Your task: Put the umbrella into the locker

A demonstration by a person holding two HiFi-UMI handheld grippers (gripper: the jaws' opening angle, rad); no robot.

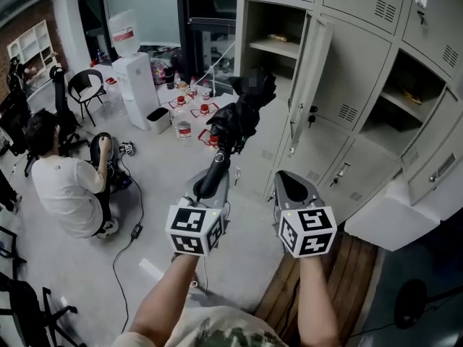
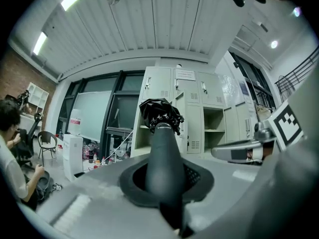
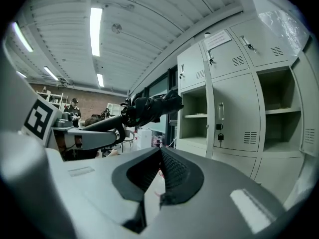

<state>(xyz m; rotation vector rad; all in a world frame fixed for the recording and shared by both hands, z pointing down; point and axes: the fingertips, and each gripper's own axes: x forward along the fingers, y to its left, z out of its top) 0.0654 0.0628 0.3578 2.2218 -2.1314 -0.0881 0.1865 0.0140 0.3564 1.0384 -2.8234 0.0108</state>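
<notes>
Now, carry step. Locker (image 1: pixel 269 20) door open, upper centre of frame. Folded umbrella (image 1: pixel 235 118) mid-frame, aimed at it, still outside. Left tool (image 1: pixel 211 183) clamped on handle; right tool (image 1: pixel 292 186) closed, empty. Next: reach forward into compartment.

Both forearms reach out side by side toward the locker (image 1: pixel 362 63). The left gripper (image 1: pixel 208 190) is level, its jaws clamped on the handle of the umbrella (image 1: pixel 242 110). The right gripper (image 1: pixel 293 188), just beside it on the locker's side, has its jaws together with nothing between them.
</notes>
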